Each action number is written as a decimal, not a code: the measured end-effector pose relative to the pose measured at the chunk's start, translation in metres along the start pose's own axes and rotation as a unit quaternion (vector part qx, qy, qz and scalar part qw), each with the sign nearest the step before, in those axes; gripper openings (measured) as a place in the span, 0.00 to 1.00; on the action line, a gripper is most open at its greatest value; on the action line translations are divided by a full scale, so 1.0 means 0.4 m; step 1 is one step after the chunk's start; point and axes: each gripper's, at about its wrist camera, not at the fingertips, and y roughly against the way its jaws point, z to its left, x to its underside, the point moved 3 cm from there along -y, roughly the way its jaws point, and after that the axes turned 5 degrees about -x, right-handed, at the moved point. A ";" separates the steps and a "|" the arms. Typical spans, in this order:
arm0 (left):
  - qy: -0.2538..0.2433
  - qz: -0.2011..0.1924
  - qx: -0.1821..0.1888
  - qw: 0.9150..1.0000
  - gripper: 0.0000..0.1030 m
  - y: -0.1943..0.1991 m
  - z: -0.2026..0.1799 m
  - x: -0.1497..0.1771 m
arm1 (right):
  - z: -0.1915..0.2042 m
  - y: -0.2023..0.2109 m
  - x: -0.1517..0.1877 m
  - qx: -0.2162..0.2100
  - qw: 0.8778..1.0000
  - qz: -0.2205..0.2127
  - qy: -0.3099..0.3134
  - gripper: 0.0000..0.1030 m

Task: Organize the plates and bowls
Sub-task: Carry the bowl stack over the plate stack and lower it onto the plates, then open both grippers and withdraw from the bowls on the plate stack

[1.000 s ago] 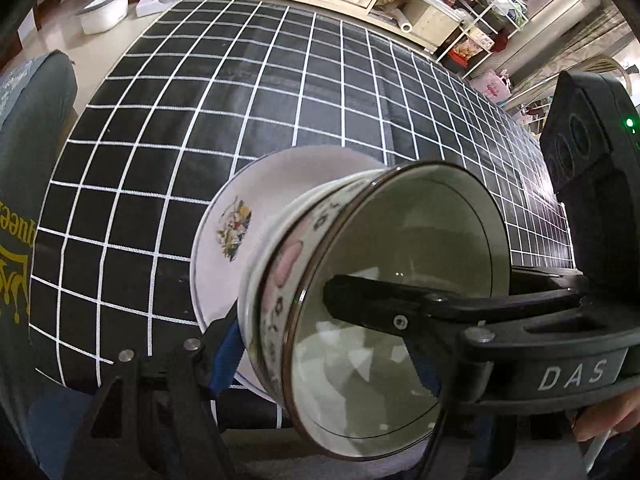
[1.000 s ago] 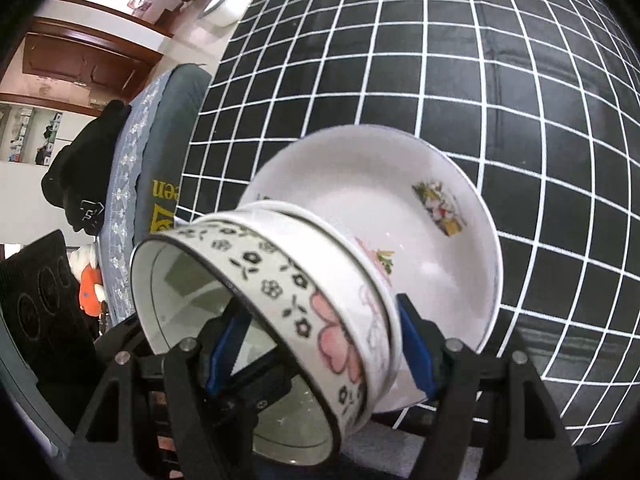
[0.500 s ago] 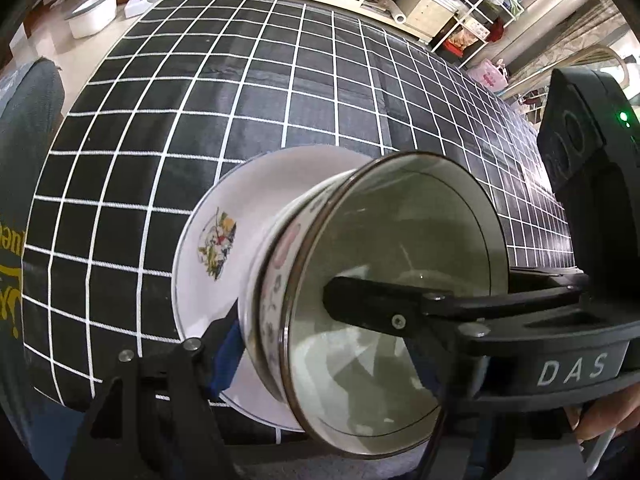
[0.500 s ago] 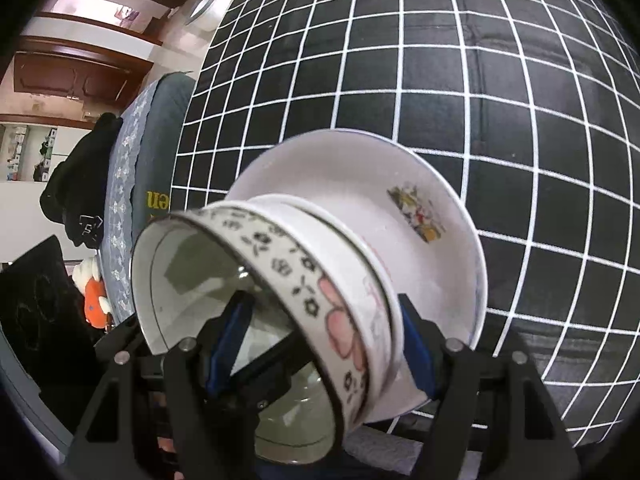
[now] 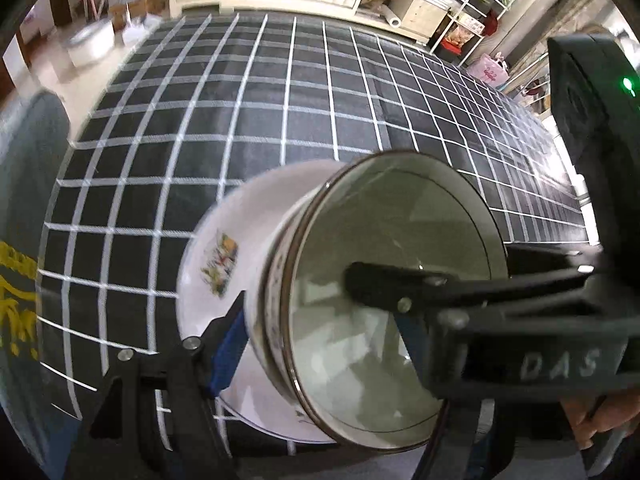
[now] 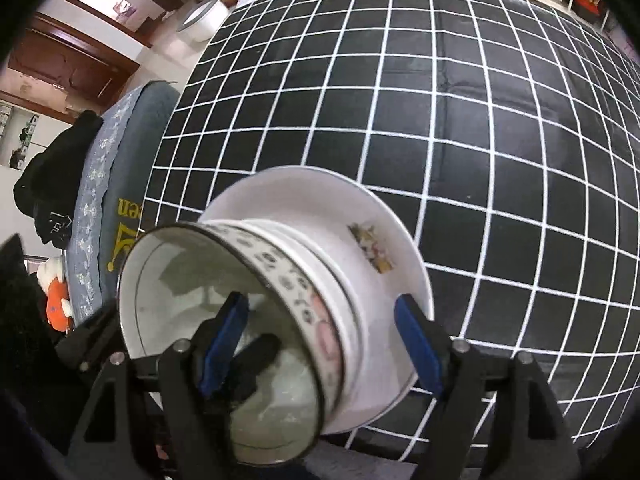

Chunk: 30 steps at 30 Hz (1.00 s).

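The raised letters "DAS" [image 5: 560, 366] read on the black plastic body of the right gripper as seen from the left wrist camera. Yellow letters "en" [image 6: 127, 209] show on a grey-blue cushion [image 6: 120, 168] at about 9 o'clock in the right wrist view.

The floral bowl [image 6: 224, 320], glossy ceramic with a dark thin rim and a band of small black flowers and a pink blossom, sits nested in a plain white bowl [image 6: 352, 340], and both rest in a wide shallow white plate [image 6: 320, 200] with a small coloured decal. The stack lies on a black tablecloth [image 6: 480, 120] gridded with white lines, at the near edge, around 6 o'clock in both views.

The left gripper [image 5: 320, 344] straddles the floral bowl's wall, one blue pad [image 5: 226, 350] outside against the bowls; whether it presses I cannot tell. The right gripper [image 6: 320, 344] has its jaws opening, its blue pads [image 6: 416, 344] one inside the floral bowl and one outside the stack, the right pad standing clear of the bowls.
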 end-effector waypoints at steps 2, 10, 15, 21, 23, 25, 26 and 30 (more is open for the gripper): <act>-0.010 -0.007 0.000 1.000 0.67 0.006 -0.004 -0.004 | -0.004 0.008 0.006 -0.006 1.000 -0.003 -0.004 0.77; 0.000 -0.004 -0.005 1.000 0.67 0.006 0.004 -0.001 | 0.019 0.043 0.015 -0.009 0.999 -0.031 0.013 0.77; 0.007 -0.021 -0.014 1.000 0.67 0.038 0.017 0.000 | 0.031 0.081 0.015 0.000 0.998 -0.057 0.024 0.77; 0.007 -0.049 0.005 0.999 0.67 0.085 0.010 -0.001 | 0.042 0.128 0.030 0.010 0.996 -0.080 0.041 0.81; 0.001 -0.058 0.001 0.998 0.67 0.101 -0.001 0.000 | 0.046 0.147 0.038 0.018 0.994 -0.092 0.052 0.81; -0.008 -0.070 -0.011 0.997 0.67 0.121 -0.013 0.002 | 0.048 0.166 0.047 0.028 0.992 -0.104 0.061 0.81; -0.013 -0.078 -0.018 0.997 0.67 0.133 -0.020 0.002 | 0.048 0.177 0.052 0.030 0.992 -0.110 0.062 0.82; -0.023 -0.113 -0.034 0.993 0.67 0.189 -0.044 0.004 | 0.042 0.215 0.068 0.020 0.989 -0.132 0.064 0.82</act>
